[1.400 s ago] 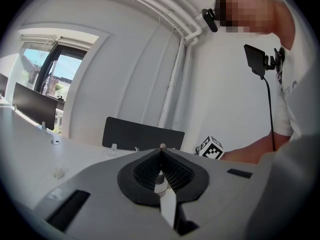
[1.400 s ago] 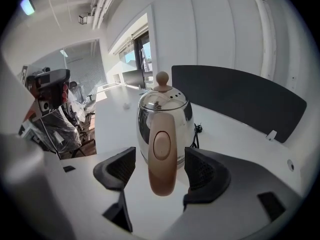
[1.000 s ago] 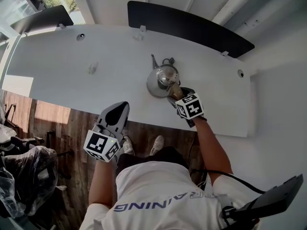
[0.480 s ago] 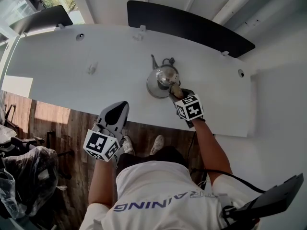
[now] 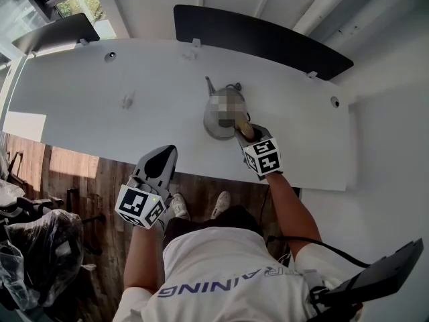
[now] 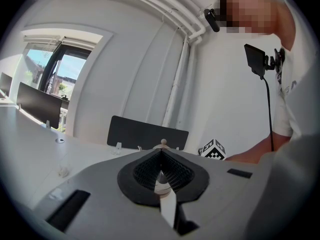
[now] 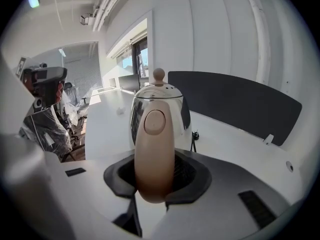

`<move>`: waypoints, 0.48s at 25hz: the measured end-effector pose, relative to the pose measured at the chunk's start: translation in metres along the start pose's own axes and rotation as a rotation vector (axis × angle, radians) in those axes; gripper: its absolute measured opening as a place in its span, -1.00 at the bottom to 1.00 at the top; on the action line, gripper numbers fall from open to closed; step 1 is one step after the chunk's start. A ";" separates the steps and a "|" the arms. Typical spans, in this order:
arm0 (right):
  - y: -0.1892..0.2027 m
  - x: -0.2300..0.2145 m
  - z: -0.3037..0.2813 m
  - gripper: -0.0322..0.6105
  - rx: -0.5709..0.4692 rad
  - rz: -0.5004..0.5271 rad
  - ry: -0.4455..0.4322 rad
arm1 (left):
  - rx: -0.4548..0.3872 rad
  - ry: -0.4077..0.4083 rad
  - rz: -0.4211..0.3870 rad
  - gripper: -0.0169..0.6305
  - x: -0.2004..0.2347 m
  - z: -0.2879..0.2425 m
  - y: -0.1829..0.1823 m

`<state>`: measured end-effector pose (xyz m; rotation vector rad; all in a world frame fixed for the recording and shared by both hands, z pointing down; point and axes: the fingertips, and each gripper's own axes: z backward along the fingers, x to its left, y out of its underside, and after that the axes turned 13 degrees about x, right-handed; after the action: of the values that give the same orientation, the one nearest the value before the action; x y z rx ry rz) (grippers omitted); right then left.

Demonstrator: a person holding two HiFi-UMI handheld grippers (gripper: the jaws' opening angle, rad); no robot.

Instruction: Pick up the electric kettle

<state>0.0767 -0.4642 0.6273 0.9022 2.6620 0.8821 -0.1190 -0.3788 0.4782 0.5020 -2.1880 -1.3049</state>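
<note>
The electric kettle [image 5: 211, 123], a rounded shiny metal pot, stands upright on the white bench [image 5: 134, 66], about mid-length and nearer the person's edge than the dark divider panel [image 5: 261, 35] along the far side. Its thin spout [image 5: 209, 84] points away from the person and its tan handle [image 7: 154, 154] faces them. The right hand-held gripper [image 5: 242, 128] reaches over the near edge and angles down onto that handle. In the right gripper view the handle fills the gap between the two dark pads, which sit against its sides; the jaws have just been closing around it and now grip it at a middling width. Above the handle the same view shows the kettle's mirrored body and the round knob [image 7: 158, 75] on its lid. The kettle's base rests on the bench. The left hand-held gripper [image 5: 167, 153] is well to the left of the kettle, at the bench's near edge and above the wooden floor [image 5: 87, 173], pointing roughly level. Its jaws are pressed together at the tips with nothing between them.
</note>
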 end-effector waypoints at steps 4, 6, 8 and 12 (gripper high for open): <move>-0.013 0.000 0.009 -0.56 -0.077 -0.027 -0.006 | -0.003 0.004 0.003 -0.91 0.001 0.002 -0.001; -0.017 -0.002 0.013 -0.61 -0.111 -0.046 -0.009 | -0.004 0.006 0.004 -0.91 0.000 0.002 -0.001; -0.020 -0.005 0.014 -0.63 -0.128 -0.061 -0.011 | -0.003 0.007 0.004 -0.91 0.000 0.000 0.000; -0.019 -0.006 0.017 -0.64 -0.158 -0.066 0.003 | -0.002 0.009 0.006 -0.91 -0.002 -0.001 0.001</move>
<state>0.0781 -0.4717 0.6019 0.7720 2.5653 1.0608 -0.1164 -0.3779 0.4787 0.4993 -2.1791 -1.2985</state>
